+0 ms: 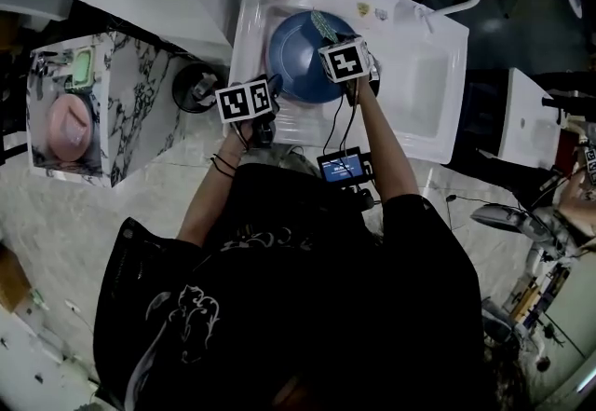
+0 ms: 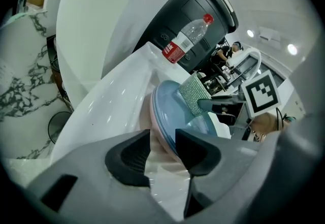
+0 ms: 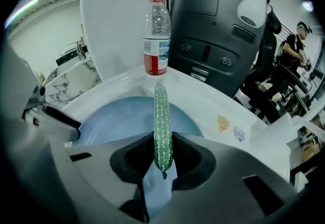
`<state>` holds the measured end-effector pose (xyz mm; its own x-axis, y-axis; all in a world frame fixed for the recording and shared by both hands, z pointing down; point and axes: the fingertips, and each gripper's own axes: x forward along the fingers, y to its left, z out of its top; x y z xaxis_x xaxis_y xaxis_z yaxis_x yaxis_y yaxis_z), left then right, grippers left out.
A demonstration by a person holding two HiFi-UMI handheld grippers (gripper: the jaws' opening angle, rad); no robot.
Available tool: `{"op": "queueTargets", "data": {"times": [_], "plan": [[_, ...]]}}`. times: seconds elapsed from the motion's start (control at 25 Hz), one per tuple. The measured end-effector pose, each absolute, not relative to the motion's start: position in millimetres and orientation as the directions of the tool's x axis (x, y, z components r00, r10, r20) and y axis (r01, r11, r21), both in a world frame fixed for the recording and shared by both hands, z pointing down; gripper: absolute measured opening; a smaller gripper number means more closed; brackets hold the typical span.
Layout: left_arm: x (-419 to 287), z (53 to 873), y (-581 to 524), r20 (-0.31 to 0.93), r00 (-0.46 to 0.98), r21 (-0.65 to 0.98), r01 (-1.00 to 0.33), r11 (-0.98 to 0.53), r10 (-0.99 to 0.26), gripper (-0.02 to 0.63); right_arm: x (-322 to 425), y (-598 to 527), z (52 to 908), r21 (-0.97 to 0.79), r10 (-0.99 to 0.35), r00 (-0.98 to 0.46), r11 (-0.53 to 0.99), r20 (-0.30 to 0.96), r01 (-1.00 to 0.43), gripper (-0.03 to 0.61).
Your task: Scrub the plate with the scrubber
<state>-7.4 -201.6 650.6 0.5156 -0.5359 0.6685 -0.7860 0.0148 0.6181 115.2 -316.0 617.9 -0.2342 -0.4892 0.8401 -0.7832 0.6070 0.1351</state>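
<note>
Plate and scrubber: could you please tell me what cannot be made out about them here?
- Right gripper view: the scrubber shows edge-on, so its contact with the plate cannot be judged.
- Left gripper view: the plate's rim stands between the jaws of the left gripper; whether its pads press is unclear.
- Left gripper view: the jaws cover most of the pink layer beneath, underside or second plate.

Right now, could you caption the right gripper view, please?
Right gripper clamps a sparkly green scrubber over a round blue plate.

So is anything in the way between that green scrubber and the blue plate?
Nothing visible. The scrubber, pinched in the right tongs, sits right over the plate's bare face in the sink.
</note>
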Motion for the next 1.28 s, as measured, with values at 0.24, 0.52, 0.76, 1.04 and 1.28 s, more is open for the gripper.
{"op": "queueTargets", "data": {"times": [0.24, 0.52, 0.76, 1.04, 1.28], "plan": [[-9, 650, -201, 0.662, 0.517, 0.629, -0.777, 0.027, -0.543, 0.161, 89, -308, 618, 0.178, -0.463, -0.243, 0.694, 0.852, -0.698, 0.086], [-10, 649, -202, 0.657, 0.519, 0.634, -0.773, 0.029, -0.547, 0.16, 56, -280, 619, 0.122, -0.392, -0.332, 0.783, 0.858, -0.61, 0.086], [-9, 648, -202, 0.656, 0.516, 0.634, -0.773, 0.031, -0.551, 0.16, 43, -252, 617, 0.054, -0.307, -0.382, 0.835, 0.872, -0.547, 0.086], [-9, 647, -202, 0.656, 0.513, 0.633, -0.773, 0.033, -0.553, 0.16, 40, -221, 618, -0.098, -0.193, -0.455, 0.835, 0.87, -0.542, 0.086], [-9, 647, -201, 0.656, 0.514, 0.634, -0.773, 0.035, -0.553, 0.158, 43, -197, 619, -0.258, -0.097, -0.527, 0.788, 0.844, -0.559, 0.086]]}}
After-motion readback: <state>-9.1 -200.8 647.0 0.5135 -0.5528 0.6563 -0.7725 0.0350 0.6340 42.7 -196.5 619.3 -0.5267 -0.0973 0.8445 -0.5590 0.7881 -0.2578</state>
